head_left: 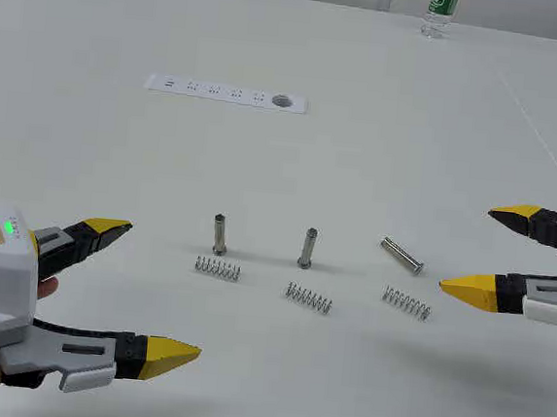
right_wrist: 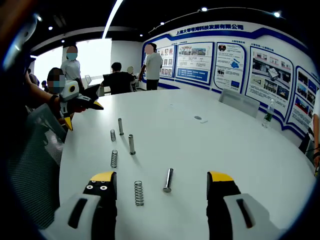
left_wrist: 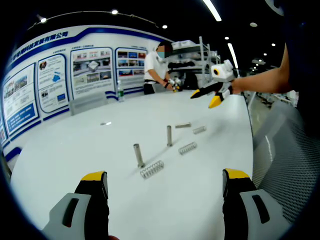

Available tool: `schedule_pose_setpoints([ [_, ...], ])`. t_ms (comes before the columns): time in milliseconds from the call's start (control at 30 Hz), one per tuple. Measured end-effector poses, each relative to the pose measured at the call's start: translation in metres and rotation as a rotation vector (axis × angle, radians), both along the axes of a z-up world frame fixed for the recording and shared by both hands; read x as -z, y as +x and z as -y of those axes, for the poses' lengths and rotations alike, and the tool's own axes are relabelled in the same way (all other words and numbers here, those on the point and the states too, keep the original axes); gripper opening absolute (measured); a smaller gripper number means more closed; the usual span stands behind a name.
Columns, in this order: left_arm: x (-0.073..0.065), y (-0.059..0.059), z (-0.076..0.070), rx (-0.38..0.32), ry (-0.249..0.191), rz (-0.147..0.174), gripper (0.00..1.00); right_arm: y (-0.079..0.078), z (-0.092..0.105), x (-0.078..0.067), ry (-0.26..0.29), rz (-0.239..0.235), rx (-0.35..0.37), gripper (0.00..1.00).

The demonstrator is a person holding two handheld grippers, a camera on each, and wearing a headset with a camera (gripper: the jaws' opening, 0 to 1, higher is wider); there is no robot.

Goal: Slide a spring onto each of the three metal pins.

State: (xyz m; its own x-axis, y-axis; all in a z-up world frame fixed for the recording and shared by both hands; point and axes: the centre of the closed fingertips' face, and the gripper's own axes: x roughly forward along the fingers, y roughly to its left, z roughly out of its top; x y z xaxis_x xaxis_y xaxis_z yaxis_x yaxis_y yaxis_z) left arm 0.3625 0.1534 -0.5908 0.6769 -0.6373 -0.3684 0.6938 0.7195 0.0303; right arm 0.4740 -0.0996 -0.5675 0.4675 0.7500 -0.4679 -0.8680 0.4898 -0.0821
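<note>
Starting on my left: the left gripper [head_left: 145,290] hovers low over the near-left part of the white table [head_left: 380,159]. Its jaws are spread wide, nothing between them, yellow tips pointing in toward the row of parts.

Moving in, the left pin [head_left: 220,233] stands upright on the table. The left spring [head_left: 218,269] lies flat just in front of it, not touching.

Next over, the middle pin [head_left: 308,247] is upright too. The middle spring [head_left: 309,298] lies on its side just in front, a shade to the right.

Then the right pin [head_left: 401,255], and this one is down on its side, angled across the table. The right spring [head_left: 407,302] lies near it on my side, apart from it. So all three springs lie loose on the table.

Far right, the right gripper [head_left: 472,248] hangs above the table with its jaws wide apart and empty, tips aimed at the fallen pin. In the right gripper view that pin lies ahead between my jaws, its spring just left of it.

Back row: a white power strip [head_left: 226,93] lies flat, and a bottle [head_left: 438,10] stands at the far edge.
</note>
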Motion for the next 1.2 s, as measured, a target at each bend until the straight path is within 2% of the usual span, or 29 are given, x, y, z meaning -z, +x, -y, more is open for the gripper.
schedule_pose_setpoints([
  [433, 0.001, 0.001, 0.003, 0.01, 0.001, -0.003, 0.96, 0.03, -0.019, 0.017, -0.099, -0.069, 0.033, 0.57],
  [667, 0.002, 0.001, 0.003, 0.012, 0.001, -0.006, 0.96, 0.038, -0.027, 0.032, -0.182, -0.109, 0.041, 0.47],
  [800, 0.003, 0.002, 0.004, 0.015, 0.001, -0.006, 0.96, 0.043, -0.029, 0.041, -0.221, -0.14, 0.058, 0.36],
  [1000, 0.003, 0.002, 0.004, 0.017, 0.002, -0.006, 0.96, 0.046, -0.035, 0.053, -0.272, -0.185, 0.066, 0.31],
  [1200, 0.003, 0.002, 0.004, 0.019, 0.001, -0.008, 0.95, 0.049, -0.039, 0.061, -0.324, -0.198, 0.065, 0.28],
])
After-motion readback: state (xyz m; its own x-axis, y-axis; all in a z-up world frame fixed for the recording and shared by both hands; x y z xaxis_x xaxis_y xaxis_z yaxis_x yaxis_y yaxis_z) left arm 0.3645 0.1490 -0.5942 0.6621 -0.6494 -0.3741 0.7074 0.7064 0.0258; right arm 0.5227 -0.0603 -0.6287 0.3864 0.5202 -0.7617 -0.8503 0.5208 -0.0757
